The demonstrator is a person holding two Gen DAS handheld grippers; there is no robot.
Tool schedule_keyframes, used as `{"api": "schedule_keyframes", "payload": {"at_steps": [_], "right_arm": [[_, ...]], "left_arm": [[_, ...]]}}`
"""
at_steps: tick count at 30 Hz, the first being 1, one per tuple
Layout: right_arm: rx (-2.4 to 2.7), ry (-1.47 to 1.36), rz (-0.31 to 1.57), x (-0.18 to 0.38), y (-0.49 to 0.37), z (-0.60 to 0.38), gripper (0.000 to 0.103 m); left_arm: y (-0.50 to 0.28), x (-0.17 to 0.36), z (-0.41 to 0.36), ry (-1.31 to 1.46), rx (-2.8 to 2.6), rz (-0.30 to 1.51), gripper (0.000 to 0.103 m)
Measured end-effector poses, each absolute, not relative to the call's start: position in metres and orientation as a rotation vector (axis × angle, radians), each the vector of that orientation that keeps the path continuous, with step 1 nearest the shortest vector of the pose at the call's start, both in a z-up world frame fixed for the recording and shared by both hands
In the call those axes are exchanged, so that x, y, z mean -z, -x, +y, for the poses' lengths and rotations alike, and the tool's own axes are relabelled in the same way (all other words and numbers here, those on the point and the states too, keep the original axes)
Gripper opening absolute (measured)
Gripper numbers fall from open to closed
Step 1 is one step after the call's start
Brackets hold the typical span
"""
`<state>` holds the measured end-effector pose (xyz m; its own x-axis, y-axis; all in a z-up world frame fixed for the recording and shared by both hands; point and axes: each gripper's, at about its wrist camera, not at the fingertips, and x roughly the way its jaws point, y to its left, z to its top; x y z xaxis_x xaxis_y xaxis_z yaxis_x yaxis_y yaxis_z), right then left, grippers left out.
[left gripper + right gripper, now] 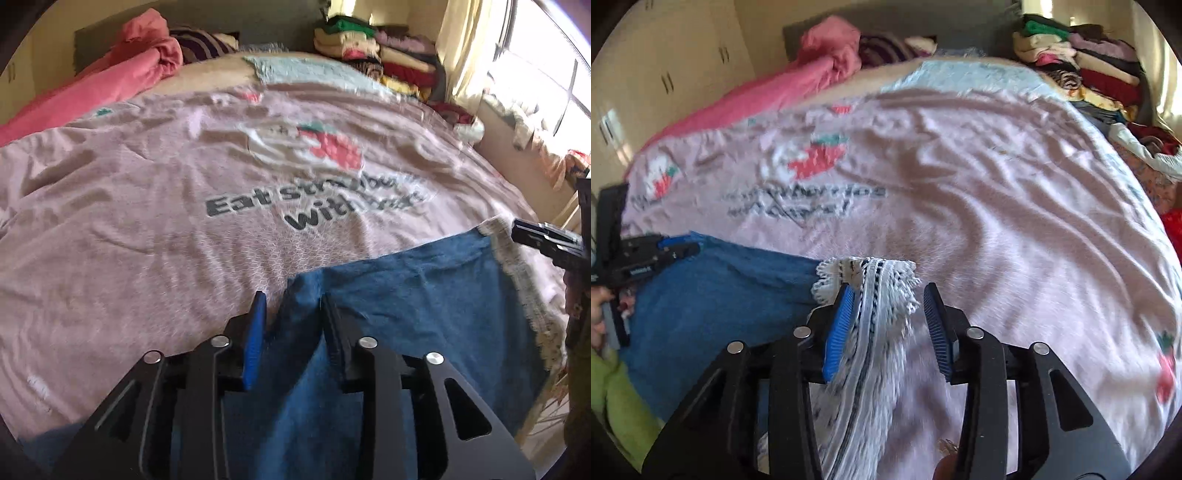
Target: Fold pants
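A pair of blue pants (424,295) with a white lace-trimmed hem (871,291) is seen spread on the near part of a bed (207,74); the bed is covered by a pink blanket (147,192) printed with strawberries and dark lettering. The left hand-held gripper (291,306) is held over the pants' left edge; its jaws are parted, with a ridge of blue cloth lying between them, though a firm grip cannot be confirmed. The right hand-held gripper (888,295) is placed at the lace hem on the right; its jaws are also apart, the lace lying loosely between them and touching the left pad only. Both views are blurred by motion. The garment appears flat or perhaps once doubled; which cannot be told, so the folding is judged early, with most folds left to be made. Stacked clothes (369,48) are seen at the far right, and a pink bundle (147,48) at the far left.
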<state>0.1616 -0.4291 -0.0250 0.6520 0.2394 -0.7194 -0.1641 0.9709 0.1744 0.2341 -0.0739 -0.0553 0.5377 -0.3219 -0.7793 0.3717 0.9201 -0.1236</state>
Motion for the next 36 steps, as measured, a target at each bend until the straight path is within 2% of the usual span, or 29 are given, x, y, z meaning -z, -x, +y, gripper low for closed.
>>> {"api": "schedule_keyframes", "payload": {"at_steps": [2,5,8,18,20,27,28,32,36], "right_arm": [[-0.226,-0.133,0.802,0.016,-0.133,-0.437,0.038],[-0.226,-0.199,0.813,0.015,-0.103,-0.445,0.040],[-0.232,-0.282,0.840,0.024,-0.072,-0.452,0.041],[-0.259,-0.386,0.938,0.054,-0.042,-0.434,0.041],[-0.261,-0.378,0.958,0.060,-0.045,-0.431,0.041],[-0.255,-0.353,0.995,0.071,-0.047,-0.419,0.041],[-0.258,-0.337,0.997,0.070,-0.046,-0.416,0.040],[-0.259,-0.247,0.996,0.064,-0.042,-0.406,0.015],[-0.245,-0.213,0.985,0.054,-0.034,-0.410,0.010]], "left_arm": [[-0.219,0.042,-0.065,-0.047,0.407,0.877,0.034],[-0.195,0.027,-0.053,-0.025,0.403,0.841,0.045],[-0.169,0.019,-0.038,0.025,0.413,0.817,0.050],[-0.113,0.027,0.021,0.110,0.288,0.841,0.051],[-0.110,0.032,0.030,0.101,0.239,0.856,0.057],[-0.119,0.061,0.060,0.193,0.170,0.945,0.057],[-0.119,0.061,0.062,0.206,0.168,0.943,0.057],[-0.119,0.062,0.066,0.228,0.166,0.944,0.057],[-0.119,0.060,0.069,0.233,0.149,0.938,0.057]]}}
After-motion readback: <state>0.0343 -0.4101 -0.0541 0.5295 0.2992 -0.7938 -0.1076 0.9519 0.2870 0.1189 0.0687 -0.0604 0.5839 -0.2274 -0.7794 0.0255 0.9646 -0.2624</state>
